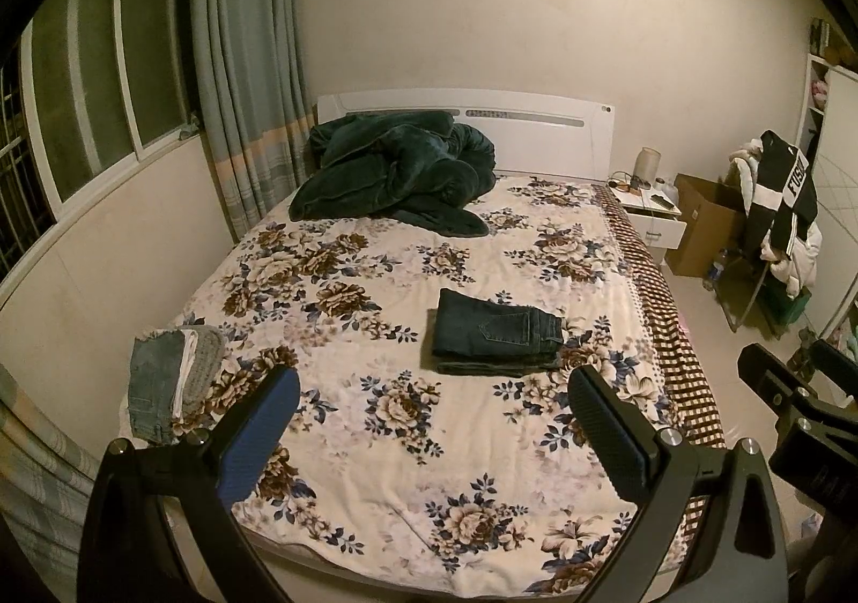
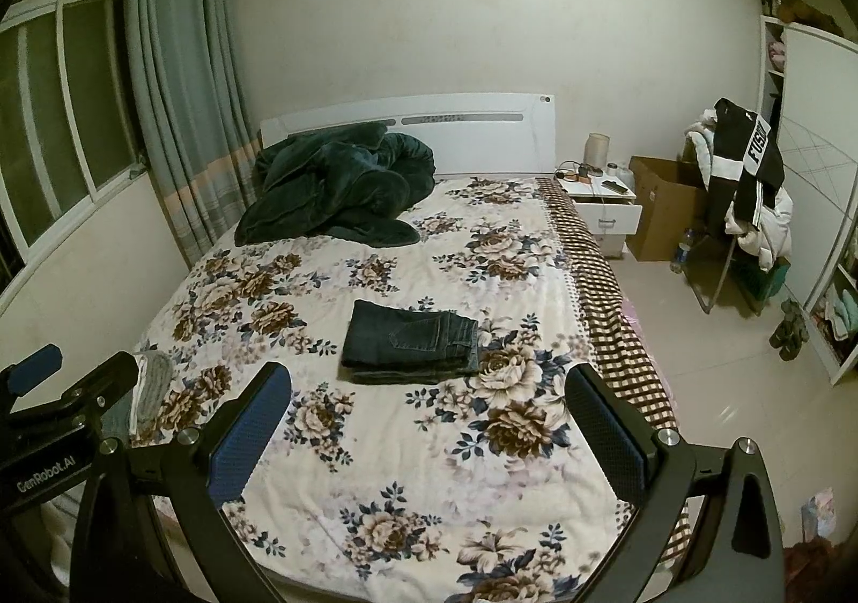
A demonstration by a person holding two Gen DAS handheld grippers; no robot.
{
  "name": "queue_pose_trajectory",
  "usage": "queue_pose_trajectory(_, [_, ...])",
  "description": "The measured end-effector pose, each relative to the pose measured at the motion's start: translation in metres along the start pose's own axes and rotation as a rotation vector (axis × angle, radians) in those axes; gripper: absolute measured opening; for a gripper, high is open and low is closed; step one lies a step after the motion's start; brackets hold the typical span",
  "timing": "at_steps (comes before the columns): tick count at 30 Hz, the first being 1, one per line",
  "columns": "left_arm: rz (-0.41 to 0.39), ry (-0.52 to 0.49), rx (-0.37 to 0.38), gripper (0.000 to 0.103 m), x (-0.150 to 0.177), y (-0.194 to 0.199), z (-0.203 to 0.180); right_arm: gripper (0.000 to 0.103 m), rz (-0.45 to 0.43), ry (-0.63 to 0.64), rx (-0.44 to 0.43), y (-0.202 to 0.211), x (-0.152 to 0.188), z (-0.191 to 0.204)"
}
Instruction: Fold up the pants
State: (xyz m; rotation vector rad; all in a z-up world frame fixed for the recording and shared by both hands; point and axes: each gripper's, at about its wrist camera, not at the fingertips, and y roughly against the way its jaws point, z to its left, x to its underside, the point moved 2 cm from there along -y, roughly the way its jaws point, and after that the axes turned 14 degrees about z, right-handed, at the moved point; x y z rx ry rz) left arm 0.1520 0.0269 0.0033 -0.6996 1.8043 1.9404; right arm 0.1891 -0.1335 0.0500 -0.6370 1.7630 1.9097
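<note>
Dark blue jeans [image 1: 496, 332] lie folded into a compact rectangle on the floral bedspread [image 1: 375, 442], waistband and back pocket facing up. The right wrist view shows the same jeans [image 2: 413, 340] near the bed's middle. My left gripper [image 1: 431, 394] hangs open over the bed's near part, well short of the jeans, with nothing between its blue pads. My right gripper [image 2: 429, 391] is likewise open and empty, held back from the jeans. The right gripper's body shows at the left wrist view's right edge, and the left gripper's body at the right wrist view's left edge.
A small stack of folded clothes [image 1: 171, 383] sits at the bed's left edge. A dark green blanket [image 1: 397, 169] is heaped by the white headboard [image 1: 536, 131]. Right of the bed stand a nightstand [image 1: 651, 211], a cardboard box [image 1: 708, 222] and a chair piled with clothes [image 1: 777, 206].
</note>
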Motion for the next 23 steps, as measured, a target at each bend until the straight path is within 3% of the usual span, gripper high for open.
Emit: queue_pose_trajectory(23, [-0.014, 0.004, -0.007, 0.102, -0.0059, 0.0052, 0.0083, 0.103, -0.002, -0.006, 0.003, 0.0024, 0.008, -0.0006])
